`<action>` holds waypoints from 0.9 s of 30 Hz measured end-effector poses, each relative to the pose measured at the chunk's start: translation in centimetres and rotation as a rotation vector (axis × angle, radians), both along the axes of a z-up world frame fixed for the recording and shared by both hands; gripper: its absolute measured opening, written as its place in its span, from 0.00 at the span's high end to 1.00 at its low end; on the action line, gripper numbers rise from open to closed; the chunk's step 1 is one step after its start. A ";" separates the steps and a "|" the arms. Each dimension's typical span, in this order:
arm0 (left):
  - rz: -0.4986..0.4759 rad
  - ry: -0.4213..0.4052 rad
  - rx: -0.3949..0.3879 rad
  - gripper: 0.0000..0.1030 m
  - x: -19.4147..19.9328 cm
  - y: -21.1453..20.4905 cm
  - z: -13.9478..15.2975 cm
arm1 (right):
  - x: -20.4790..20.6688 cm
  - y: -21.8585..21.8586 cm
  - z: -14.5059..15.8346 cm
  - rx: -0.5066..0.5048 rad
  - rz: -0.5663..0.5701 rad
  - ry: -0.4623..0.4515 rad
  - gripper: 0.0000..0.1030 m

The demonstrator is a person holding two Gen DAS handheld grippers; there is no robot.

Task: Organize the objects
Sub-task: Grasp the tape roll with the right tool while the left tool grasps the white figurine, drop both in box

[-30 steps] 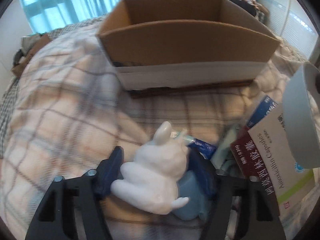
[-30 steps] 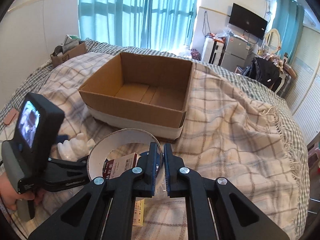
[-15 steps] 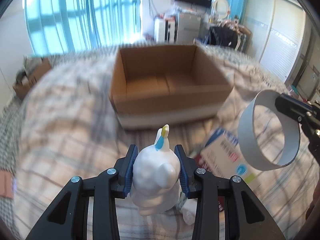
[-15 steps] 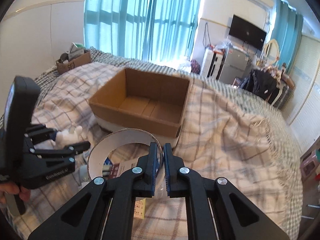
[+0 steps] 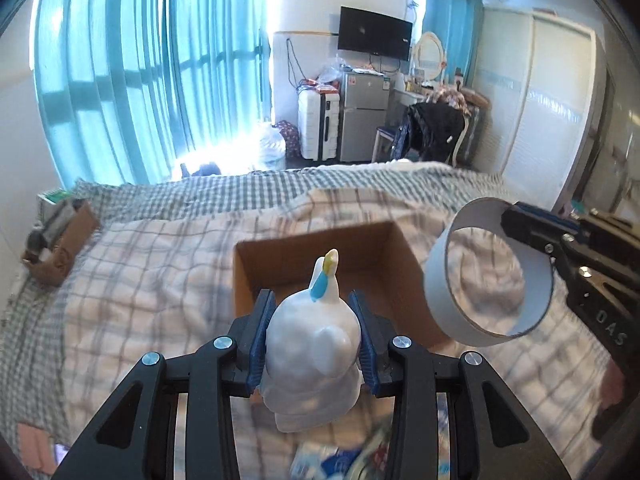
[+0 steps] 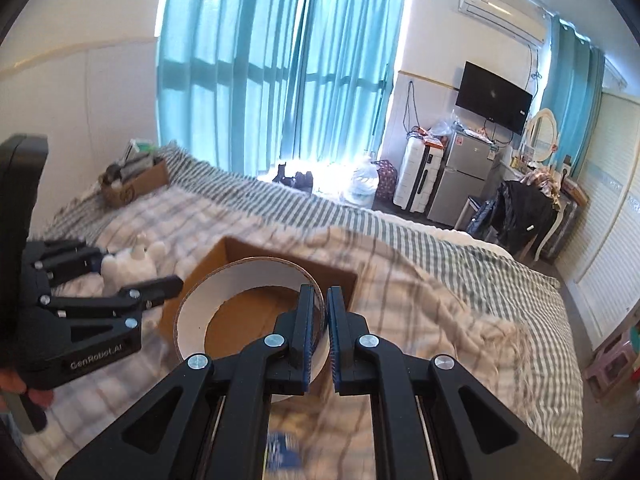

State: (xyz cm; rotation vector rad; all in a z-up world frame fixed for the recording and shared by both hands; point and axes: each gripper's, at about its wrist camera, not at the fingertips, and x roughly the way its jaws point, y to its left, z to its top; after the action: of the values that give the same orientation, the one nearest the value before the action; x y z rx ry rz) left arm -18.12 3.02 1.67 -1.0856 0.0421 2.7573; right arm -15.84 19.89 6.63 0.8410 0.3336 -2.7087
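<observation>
My left gripper (image 5: 315, 312) is shut on a white animal figurine (image 5: 313, 354) with a blue and yellow mark on top, held in the air just before the open cardboard box (image 5: 276, 262) on the bed. It also shows in the right wrist view (image 6: 128, 268). My right gripper (image 6: 320, 304) is shut on the wall of a white cardboard ring (image 6: 196, 312), held above the box (image 6: 252, 312). In the left wrist view the ring (image 5: 436, 280) hangs to the right of the box.
The box rests on a plaid blanket (image 5: 132, 300) over a striped bed. A small cardboard box of clutter (image 5: 60, 240) sits at the bed's far left edge. Blurred medicine packets (image 5: 336, 460) lie below the grippers. A fridge, suitcase and chair stand beyond the bed.
Both grippers have risen and moved forward toward the box with their loads. The figurine was lifted off the blanket; the ring now hangs over the box.
</observation>
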 end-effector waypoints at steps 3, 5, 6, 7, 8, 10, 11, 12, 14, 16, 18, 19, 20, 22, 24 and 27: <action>0.019 -0.009 0.000 0.62 -3.2 -0.5 -0.6 | -3.5 -0.8 -0.2 0.017 -0.015 -0.010 0.94; 0.011 -0.050 0.038 0.62 -5.4 -0.8 -1.5 | -5.7 -1.2 -0.8 0.006 -0.012 -0.038 0.94; 0.005 -0.065 0.063 0.62 -5.9 -1.1 -2.0 | -7.0 -1.3 -1.4 -0.015 -0.006 -0.064 0.94; 0.005 -0.079 0.082 0.62 -6.6 -1.2 -2.6 | -8.2 -1.4 -2.2 -0.037 -0.003 -0.087 0.94; 0.012 -0.079 0.068 0.62 -7.4 -1.2 -3.4 | -9.1 -1.4 -3.0 -0.043 -0.016 -0.096 0.94; 0.018 -0.070 0.025 0.62 -8.2 -1.0 -5.0 | -10.5 -1.5 -4.8 -0.038 -0.034 -0.118 0.94; 0.021 -0.075 0.012 0.62 -8.8 -0.9 -6.0 | -11.4 -1.5 -6.0 -0.039 -0.034 -0.138 0.94; 0.017 -0.080 0.009 0.62 -9.0 -0.8 -6.6 | -12.1 -1.6 -7.3 -0.038 -0.035 -0.155 0.94; 0.013 -0.090 0.000 0.62 -9.7 -0.5 -8.4 | -13.0 -1.7 -9.4 -0.033 -0.040 -0.173 0.93; 0.015 -0.095 -0.052 0.62 -10.3 0.1 -9.8 | -13.6 -1.6 -10.7 -0.043 -0.040 -0.193 0.93; -0.003 -0.104 -0.068 0.62 -10.5 0.4 -10.8 | -14.1 -1.7 -11.6 -0.043 -0.028 -0.205 0.93; -0.009 -0.113 -0.065 0.61 -10.7 0.6 -11.3 | -14.1 -1.7 -11.8 -0.040 -0.027 -0.204 0.93; -0.010 -0.119 -0.061 0.60 -10.7 0.5 -11.6 | -14.2 -1.7 -11.9 -0.042 -0.026 -0.204 0.92; -0.007 -0.128 -0.059 0.57 -10.6 0.5 -11.9 | -14.1 -1.6 -11.9 -0.056 -0.015 -0.209 0.91; -0.003 -0.126 -0.063 0.47 -10.2 0.4 -11.7 | -13.6 -1.6 -11.8 -0.059 -0.008 -0.208 0.84; 0.025 -0.122 -0.069 0.30 -9.2 0.2 -10.7 | -12.5 -1.7 -11.1 -0.035 -0.019 -0.188 0.67</action>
State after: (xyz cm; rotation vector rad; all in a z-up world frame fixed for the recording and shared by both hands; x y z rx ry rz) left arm -27.27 3.20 -9.05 -1.2782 0.1092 2.7239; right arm -28.36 18.15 -4.43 1.0833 0.2367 -2.6177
